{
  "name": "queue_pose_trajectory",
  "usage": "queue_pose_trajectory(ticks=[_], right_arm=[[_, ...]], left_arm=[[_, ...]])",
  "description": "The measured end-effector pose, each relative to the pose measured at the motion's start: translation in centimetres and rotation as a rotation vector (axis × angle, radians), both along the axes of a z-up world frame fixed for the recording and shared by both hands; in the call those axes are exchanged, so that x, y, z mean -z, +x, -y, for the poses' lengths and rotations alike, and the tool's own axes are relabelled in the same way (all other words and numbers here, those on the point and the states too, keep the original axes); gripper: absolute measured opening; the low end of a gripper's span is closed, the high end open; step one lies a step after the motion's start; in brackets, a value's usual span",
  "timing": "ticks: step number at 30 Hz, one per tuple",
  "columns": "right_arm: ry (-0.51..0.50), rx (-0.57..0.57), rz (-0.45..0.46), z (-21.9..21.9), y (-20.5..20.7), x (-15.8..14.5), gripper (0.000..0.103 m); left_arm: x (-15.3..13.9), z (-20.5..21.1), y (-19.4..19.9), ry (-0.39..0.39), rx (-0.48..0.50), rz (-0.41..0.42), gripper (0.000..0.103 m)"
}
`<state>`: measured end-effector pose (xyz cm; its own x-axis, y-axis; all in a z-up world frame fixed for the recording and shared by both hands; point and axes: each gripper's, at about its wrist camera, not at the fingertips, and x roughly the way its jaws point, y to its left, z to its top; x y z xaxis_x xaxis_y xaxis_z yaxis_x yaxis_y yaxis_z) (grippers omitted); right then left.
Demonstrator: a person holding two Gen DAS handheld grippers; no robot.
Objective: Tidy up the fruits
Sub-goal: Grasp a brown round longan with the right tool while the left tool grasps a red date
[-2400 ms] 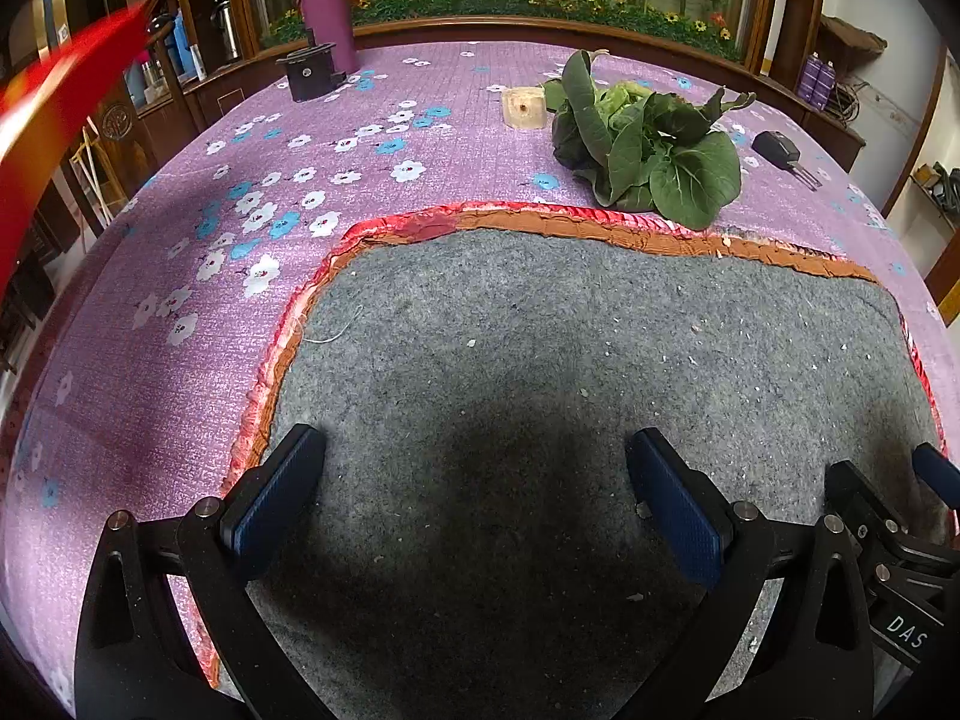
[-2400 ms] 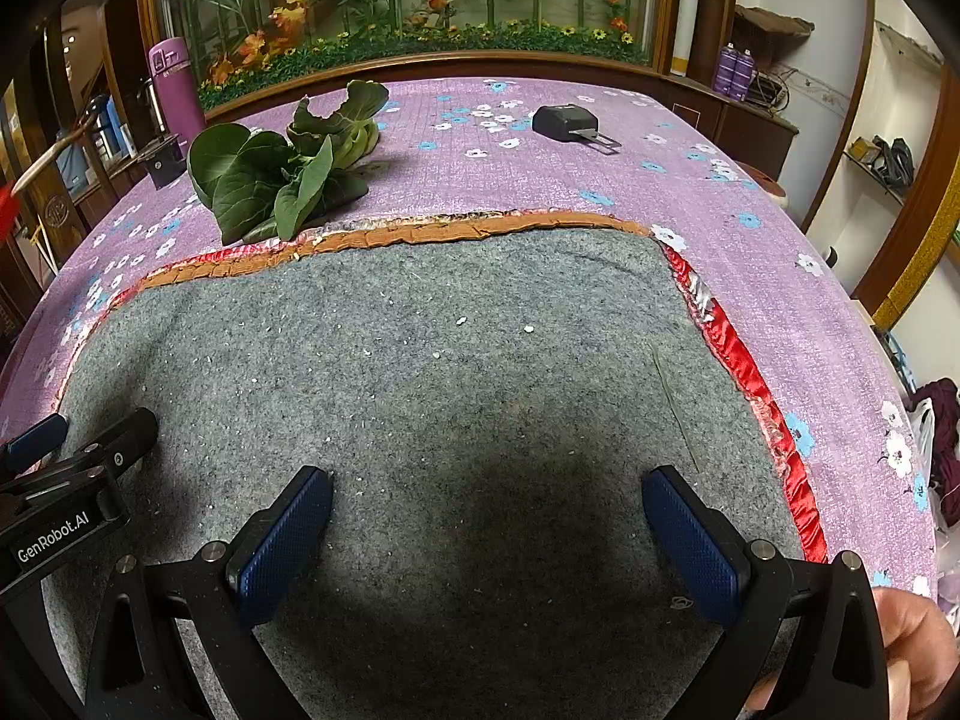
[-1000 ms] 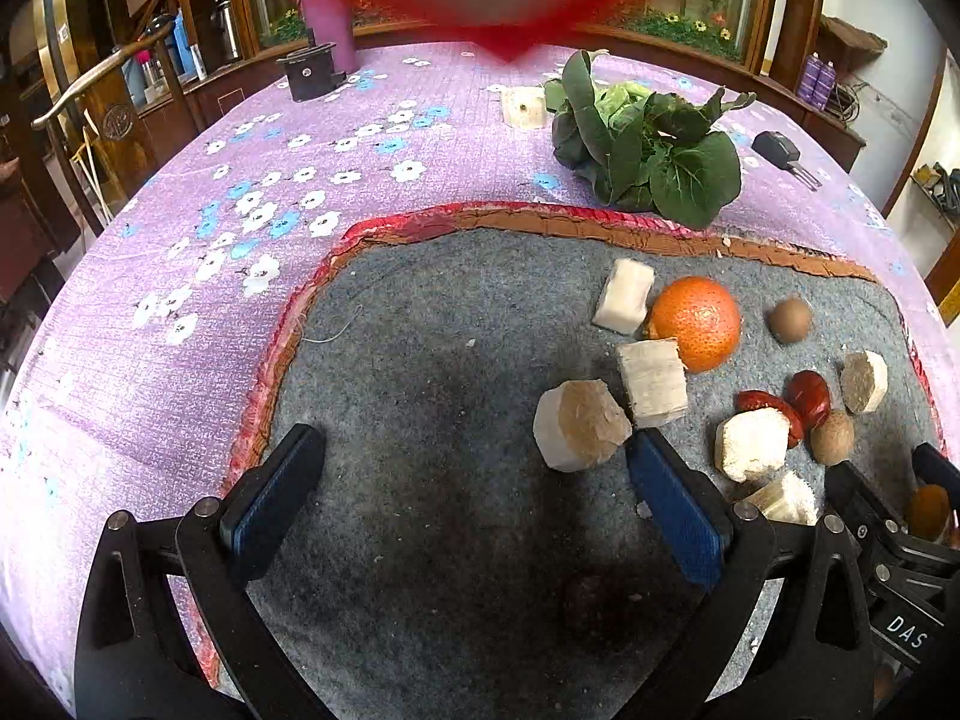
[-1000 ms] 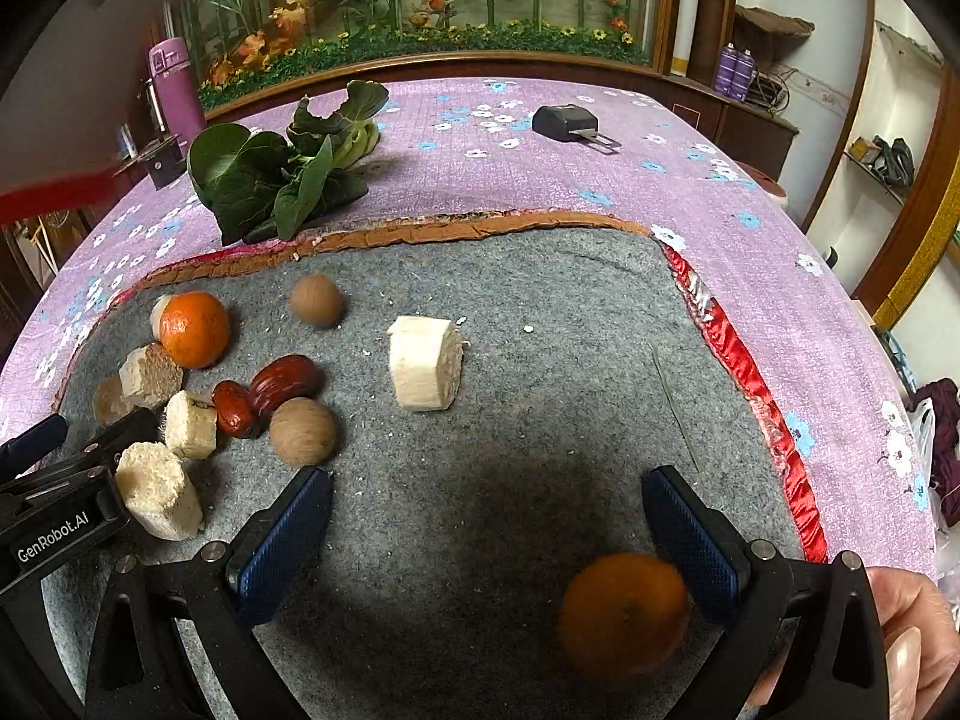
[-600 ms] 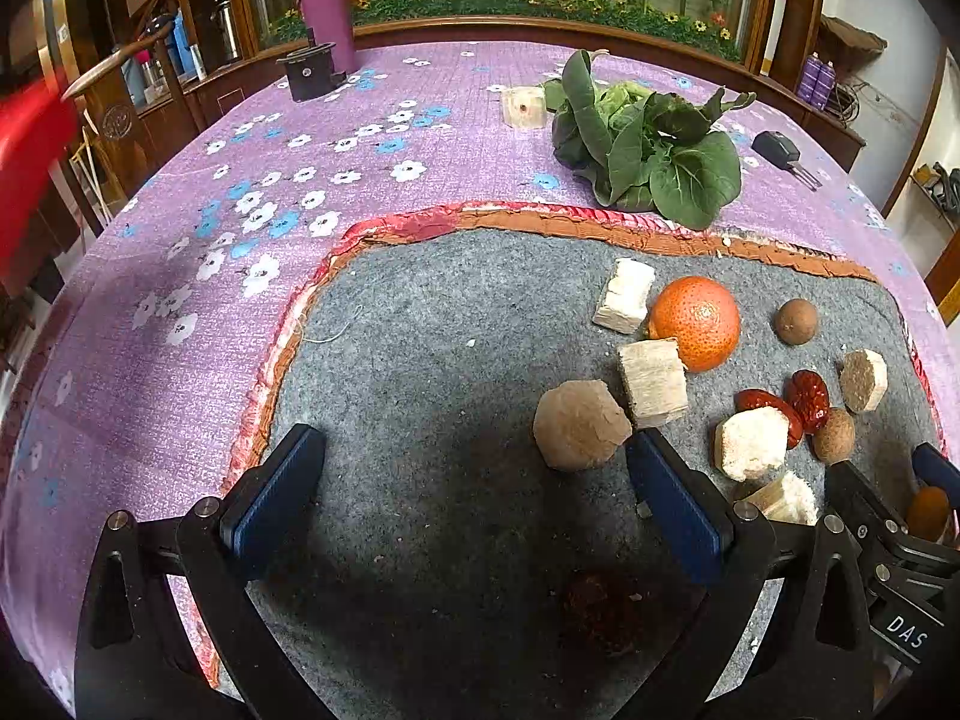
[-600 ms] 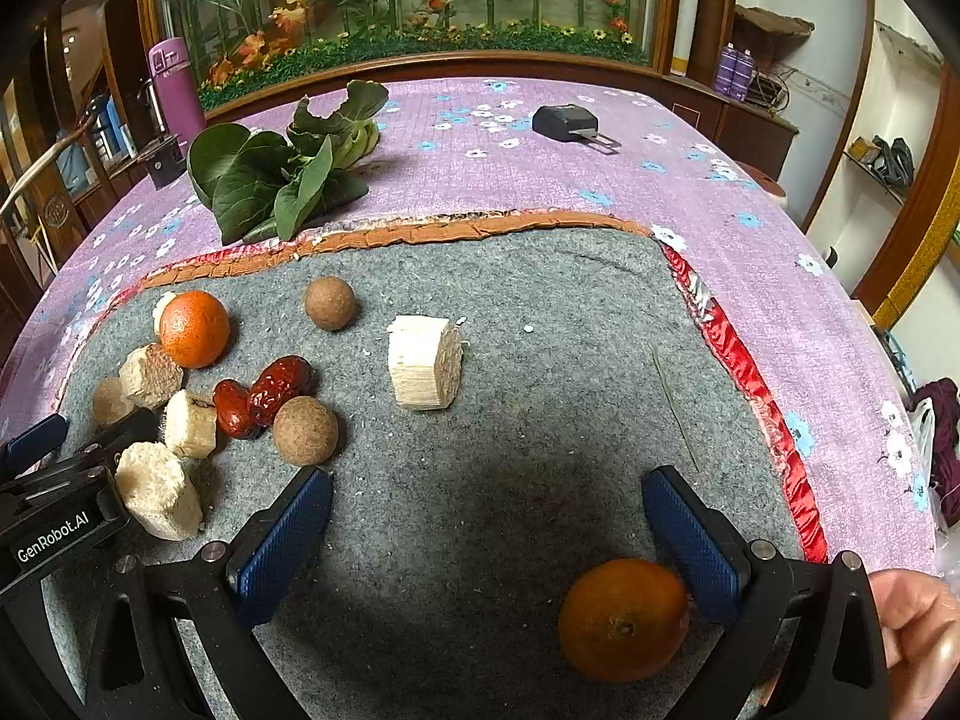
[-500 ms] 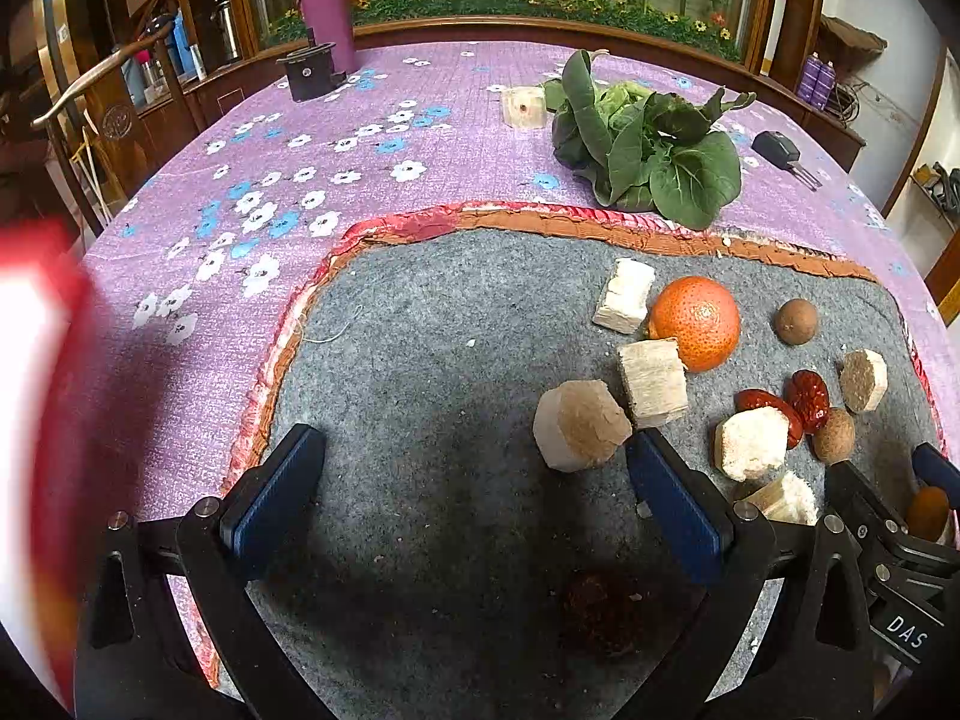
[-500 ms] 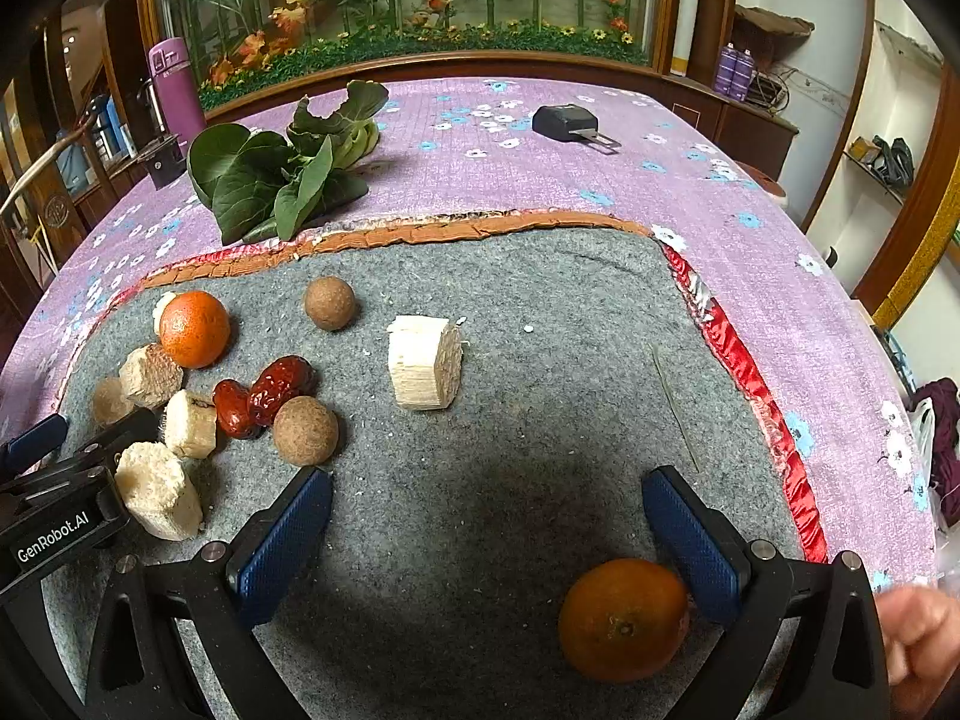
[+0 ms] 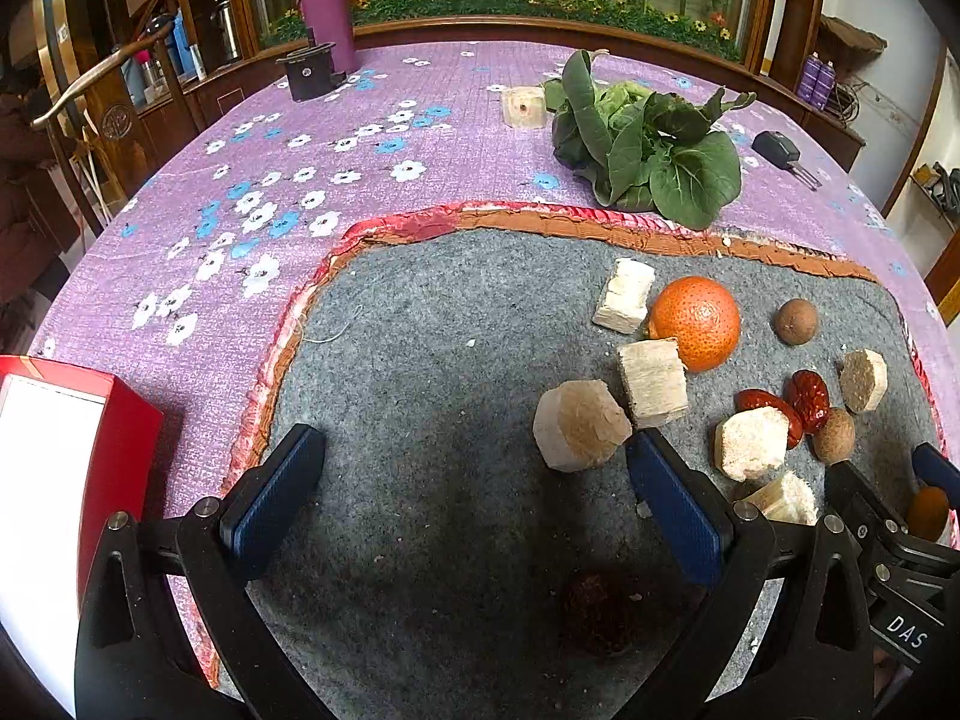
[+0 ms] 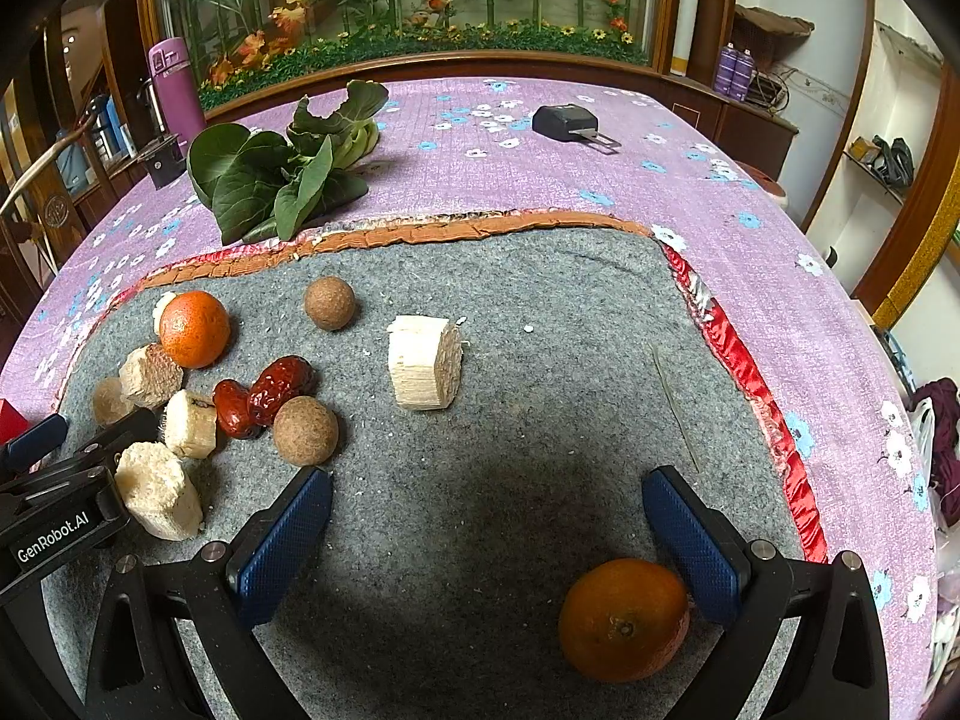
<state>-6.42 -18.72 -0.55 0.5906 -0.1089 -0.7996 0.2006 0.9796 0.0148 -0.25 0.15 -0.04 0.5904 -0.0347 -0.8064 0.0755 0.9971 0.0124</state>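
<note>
The left gripper is spread wide and holds nothing; a pale chunk lies just beside its right finger, whether touching I cannot tell, and a dark red date sits in shadow between the fingers close to the camera. The right gripper is equally wide and empty, with an orange lying low between its fingers, close against the right one. Both grippers are held low and level over a grey felt mat, side by side, each showing at the edge of the other's view. The rest of the fruit lies scattered on the mat between them: a second orange, two red dates, two brown round fruits and several pale cut chunks, one lying apart toward the mat's middle. The mat has a red and orange trim and lies on a purple flowered tablecloth. Beyond the mat are leafy greens, a car key and a purple flask. A red box stands on the cloth at the left gripper's left. Behind the table is a panel of bamboo and flowers.
</note>
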Motion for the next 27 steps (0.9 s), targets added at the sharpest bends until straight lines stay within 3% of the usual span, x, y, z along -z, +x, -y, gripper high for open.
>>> queue_pose_trajectory(ticks=[6, 9, 11, 13, 16, 18, 21, 25, 27], right_arm=[[0.011, -0.029, -0.002, 0.3, 0.2, -0.1, 0.103], [0.078, -0.134, 0.035, 1.0, -0.4, -1.1, 0.091], [0.070, -0.185, 0.115, 1.5, -1.9, -2.8, 0.091], [0.033, -0.252, 0.209, 2.3, -4.2, -4.9, 0.091], [0.049, -0.311, 0.248, 3.8, -7.0, -6.2, 0.091], [0.140, -0.371, 0.222, 4.4, -8.8, -6.0, 0.091], [0.228, -0.444, 0.177, 3.3, -10.7, -4.8, 0.081], [0.219, -0.491, 0.074, 0.2, -10.4, -2.5, 0.052], [0.182, -0.493, 0.029, -1.1, -9.7, -1.3, 0.048]], left_arm=[[0.0, 0.0, -0.1, 0.000, 0.001, -0.001, 0.103], [-0.3, -0.3, -0.9, 0.000, 0.078, -0.044, 0.102], [-1.4, -1.3, -3.0, 0.015, 0.042, 0.014, 0.101], [-3.0, -2.0, -5.7, 0.012, 0.066, 0.093, 0.101], [-4.8, -3.0, -9.7, 0.054, 0.095, 0.183, 0.101], [-5.2, -3.5, -11.9, 0.069, 0.118, 0.201, 0.101], [-5.1, -4.1, -13.7, 0.065, 0.140, 0.181, 0.101], [-4.7, -3.8, -14.0, 0.107, 0.136, 0.153, 0.101], [-4.5, -3.8, -13.5, 0.112, 0.130, 0.134, 0.101]])
